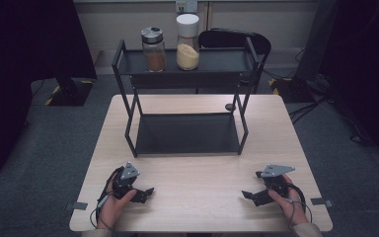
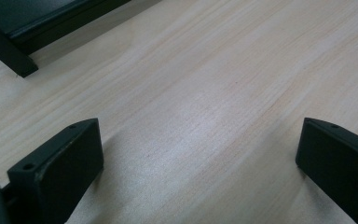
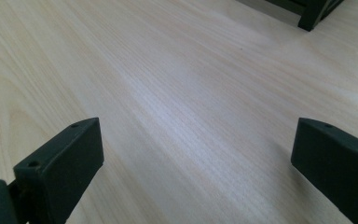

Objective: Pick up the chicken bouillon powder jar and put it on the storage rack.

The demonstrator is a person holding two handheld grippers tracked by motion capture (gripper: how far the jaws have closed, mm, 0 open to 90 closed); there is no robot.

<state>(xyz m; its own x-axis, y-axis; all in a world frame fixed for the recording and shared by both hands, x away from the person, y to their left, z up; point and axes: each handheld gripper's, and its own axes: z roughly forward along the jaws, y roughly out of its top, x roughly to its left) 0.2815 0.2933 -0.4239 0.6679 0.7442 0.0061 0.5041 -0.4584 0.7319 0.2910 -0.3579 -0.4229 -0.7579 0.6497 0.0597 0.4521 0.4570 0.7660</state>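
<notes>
A black two-tier metal rack [image 1: 187,123] stands at the back middle of the light wooden table [image 1: 202,197]. On its top shelf stand two jars: one with a silver lid and brown powder [image 1: 154,49], one with a white lid and yellow grains [image 1: 187,42]. My left gripper [image 1: 145,193] rests near the front left edge, open, nothing between its jaws; in the left gripper view the gripper [image 2: 200,158] hovers over bare wood with the rack's foot [image 2: 9,56] at upper left. My right gripper [image 1: 249,196] lies at the front right, open; in its own view the gripper [image 3: 196,158] spans bare wood.
The rack's lower shelf [image 1: 186,134] holds nothing. A small dark round object [image 1: 229,106] lies on the table beside the rack's right rear leg. A black chair [image 1: 237,39] stands behind the table. Cables run over the grey floor at right [image 1: 321,98].
</notes>
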